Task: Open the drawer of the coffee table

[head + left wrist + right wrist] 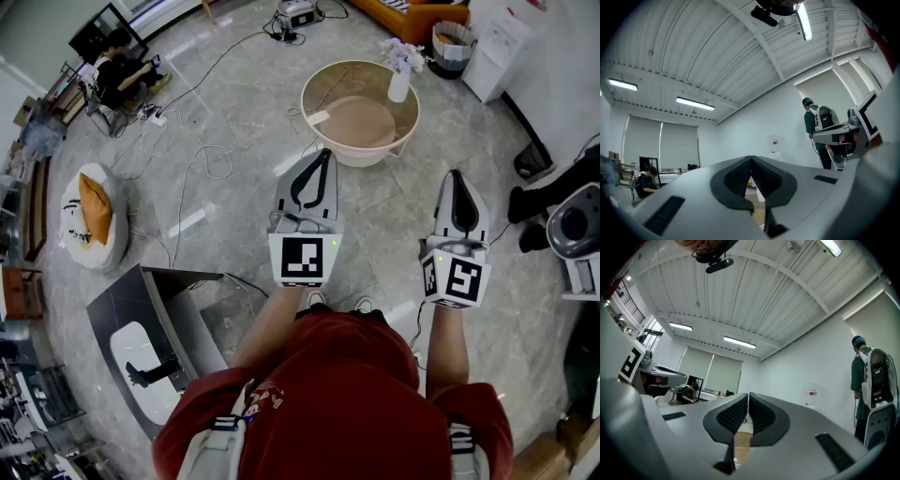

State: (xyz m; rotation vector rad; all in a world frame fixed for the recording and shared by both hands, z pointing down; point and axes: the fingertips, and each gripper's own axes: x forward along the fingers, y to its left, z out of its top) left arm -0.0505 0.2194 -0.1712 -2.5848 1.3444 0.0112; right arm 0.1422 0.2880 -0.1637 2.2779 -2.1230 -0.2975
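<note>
Coffee table (361, 127) at 12 o'clock, well apart from both grippers. Left gripper (323, 156) and right gripper (456, 178): fingers together, nothing between them.

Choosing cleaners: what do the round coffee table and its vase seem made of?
Coffee table: matte tan top and raised rim, likely wood or laminate. Vase: smooth white, probably ceramic; too small to be sure.

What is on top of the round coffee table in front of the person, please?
A white vase of pale flowers stands near the right rim of the coffee table, and a small white item lies by its left edge. Its drawer is hidden from above.
</note>
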